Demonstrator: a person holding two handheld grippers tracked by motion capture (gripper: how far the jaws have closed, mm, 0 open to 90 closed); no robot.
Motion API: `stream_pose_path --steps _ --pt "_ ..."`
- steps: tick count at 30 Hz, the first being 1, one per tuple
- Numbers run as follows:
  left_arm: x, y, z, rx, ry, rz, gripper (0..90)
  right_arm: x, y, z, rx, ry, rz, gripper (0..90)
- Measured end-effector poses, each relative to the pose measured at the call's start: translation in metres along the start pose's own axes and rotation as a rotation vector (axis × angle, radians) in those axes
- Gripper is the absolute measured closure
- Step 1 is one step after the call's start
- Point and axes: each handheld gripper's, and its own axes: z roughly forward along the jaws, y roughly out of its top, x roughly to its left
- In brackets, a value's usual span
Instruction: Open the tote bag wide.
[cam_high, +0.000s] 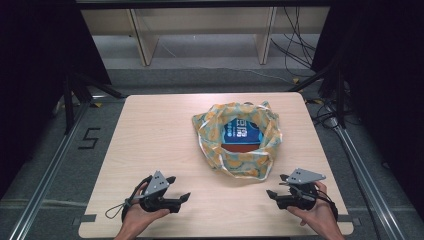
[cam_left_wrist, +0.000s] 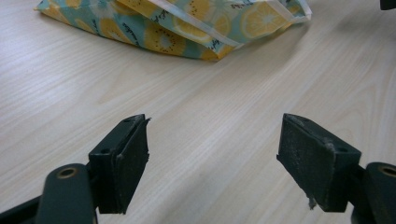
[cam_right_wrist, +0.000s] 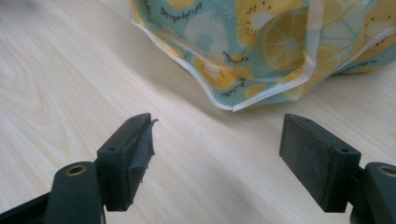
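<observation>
1. Black rubber-faced jaws of the left gripper (cam_high: 176, 194) and right gripper (cam_high: 276, 192) stand wide apart, holding nothing.
2. Both rest near the table's (cam_high: 150, 135) front edge, apart from the lemon-print plastic bag (cam_high: 239, 167).
3. Bag sits mid-table, right of centre, mouth facing up; long axis unclear.
4. Blue packet (cam_high: 243, 131) already lies inside; closing or lifting the bag probably remains.
</observation>
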Motion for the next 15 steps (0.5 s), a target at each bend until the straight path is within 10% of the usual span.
stream_pose_path --steps 15 --pt "-0.005 -0.004 0.000 0.023 0.004 0.019 22.6 0.009 -0.013 0.000 0.004 0.007 0.015 26.8"
